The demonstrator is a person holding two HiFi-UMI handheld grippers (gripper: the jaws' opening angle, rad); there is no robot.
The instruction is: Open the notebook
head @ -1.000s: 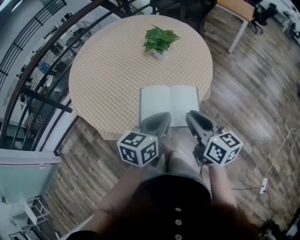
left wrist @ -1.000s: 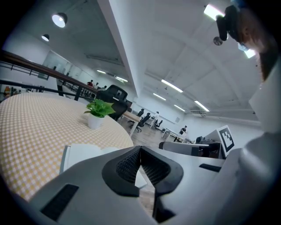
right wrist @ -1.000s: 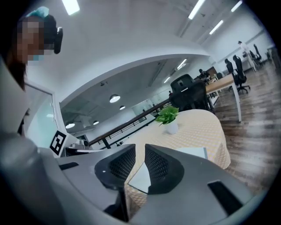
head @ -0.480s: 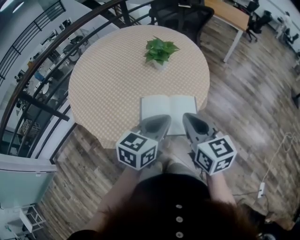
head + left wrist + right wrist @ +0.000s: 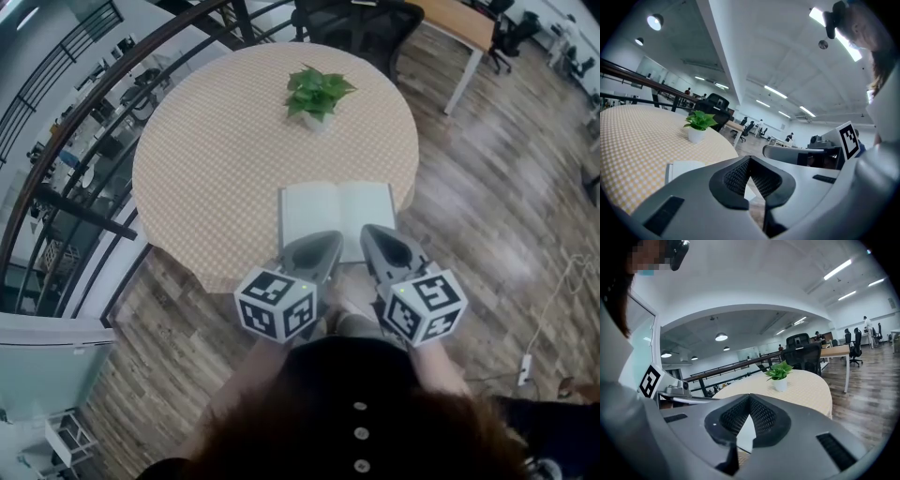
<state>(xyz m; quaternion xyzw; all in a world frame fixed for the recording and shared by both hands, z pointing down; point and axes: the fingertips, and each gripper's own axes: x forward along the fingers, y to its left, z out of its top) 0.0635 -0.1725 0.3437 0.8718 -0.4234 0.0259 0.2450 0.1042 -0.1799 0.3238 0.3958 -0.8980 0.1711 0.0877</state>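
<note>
The notebook [image 5: 337,217] lies open and flat near the front edge of the round checkered table [image 5: 206,169], its white pages up. Both grippers hover just in front of that edge, pulled back toward the person's body and apart from the book. My left gripper [image 5: 328,238] is shut with nothing in it, its tip over the book's near left corner. My right gripper [image 5: 368,232] is also shut and empty, beside it. The left gripper view shows its closed jaws [image 5: 750,160] and a piece of white page [image 5: 682,168]. The right gripper view shows page [image 5: 746,432] through the closed jaws [image 5: 750,399].
A small potted plant [image 5: 317,92] stands at the far side of the table. A dark railing [image 5: 84,122] curves along the left. A black office chair [image 5: 361,23] and a desk [image 5: 469,28] stand beyond the table on the wooden floor.
The right gripper has rolled and drifted slightly left toward the other one, and its jaws have closed. The left gripper has barely moved. The notebook lies open throughout.
</note>
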